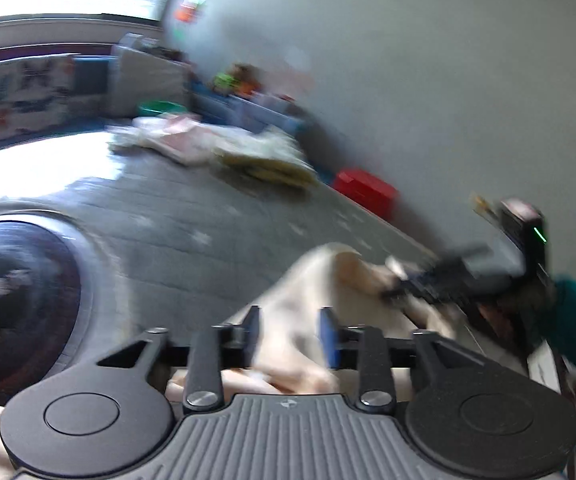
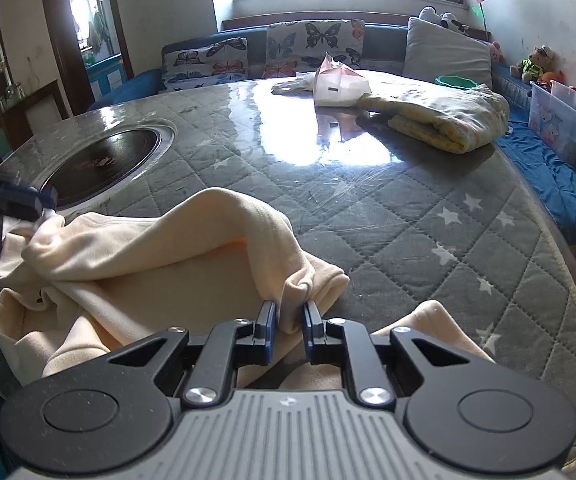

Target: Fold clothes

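A cream garment lies bunched on the grey quilted table. My right gripper is shut on a pinched fold of its near right edge. My left gripper enters from the left in the right wrist view and grips the garment's far left corner. In the blurred left wrist view the cream garment sits between the blue pads of my left gripper, with the jaws partly apart around the cloth. My right gripper shows there at the right, holding the cloth.
A round black hob is set into the table at the left. A folded yellowish garment and a white bag lie at the far side. A blue sofa with a plastic box runs along the right.
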Demonstrator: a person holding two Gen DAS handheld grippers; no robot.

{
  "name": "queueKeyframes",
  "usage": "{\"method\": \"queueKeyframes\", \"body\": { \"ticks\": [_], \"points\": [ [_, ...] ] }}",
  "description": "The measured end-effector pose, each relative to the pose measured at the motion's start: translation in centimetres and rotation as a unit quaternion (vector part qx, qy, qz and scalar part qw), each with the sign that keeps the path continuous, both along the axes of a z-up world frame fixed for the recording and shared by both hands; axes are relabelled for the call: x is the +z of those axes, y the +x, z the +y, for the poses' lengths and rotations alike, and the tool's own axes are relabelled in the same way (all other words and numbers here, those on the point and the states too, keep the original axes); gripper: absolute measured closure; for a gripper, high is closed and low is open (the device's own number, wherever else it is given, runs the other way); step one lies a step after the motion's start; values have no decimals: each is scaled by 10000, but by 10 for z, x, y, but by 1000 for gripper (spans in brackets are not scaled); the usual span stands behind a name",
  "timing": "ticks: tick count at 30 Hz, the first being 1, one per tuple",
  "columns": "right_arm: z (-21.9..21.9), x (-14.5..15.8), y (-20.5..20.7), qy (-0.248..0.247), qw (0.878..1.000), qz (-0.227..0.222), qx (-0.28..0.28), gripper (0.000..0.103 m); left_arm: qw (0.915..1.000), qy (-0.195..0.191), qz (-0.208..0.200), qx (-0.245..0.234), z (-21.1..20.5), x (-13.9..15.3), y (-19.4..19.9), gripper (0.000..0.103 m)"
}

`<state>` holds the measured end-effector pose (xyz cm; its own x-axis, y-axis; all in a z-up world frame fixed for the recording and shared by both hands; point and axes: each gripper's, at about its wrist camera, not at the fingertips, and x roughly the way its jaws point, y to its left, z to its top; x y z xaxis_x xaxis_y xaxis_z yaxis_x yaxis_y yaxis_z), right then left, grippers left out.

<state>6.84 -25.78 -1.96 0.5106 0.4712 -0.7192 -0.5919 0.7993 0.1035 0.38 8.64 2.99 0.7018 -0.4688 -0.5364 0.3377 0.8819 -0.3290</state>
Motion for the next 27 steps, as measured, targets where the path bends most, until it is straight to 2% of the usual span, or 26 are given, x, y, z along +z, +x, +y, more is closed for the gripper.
{"method": "queueKeyframes", "body": {
  "ticks": [3,5,10,11,12,15,16,21,25,27],
  "points": [
    [-2,-1,2,35,10000,10,-36,88,9977,-25,564,373,7,-8,19,50],
    [-4,-1,2,53,9999,13,-88,84,9951,-56,906,384,6,-17,29,43],
    [-6,2,6,100,9997,-70,-194,79,9926,42,1186,243,-4,-30,38,46],
    [-5,3,7,91,9997,-72,-192,79,9928,65,1183,201,-6,-31,39,54],
    [-4,3,9,82,9998,-74,-190,79,9929,92,1176,168,-7,-33,39,71],
    [-1,4,14,15,9998,-131,-176,81,9938,145,1075,251,-5,-30,41,92],
    [0,6,16,12,9997,-151,-180,87,9943,117,1013,316,-2,-28,41,92],
    [11,22,37,-74,9987,-312,-404,92,9946,351,475,856,22,-8,38,95],
    [27,31,57,-50,9982,-389,-445,95,9891,629,192,1321,45,2,38,95],
    [45,33,73,-40,9979,-457,-460,100,9848,825,83,1525,57,5,40,95]
  ]
}}
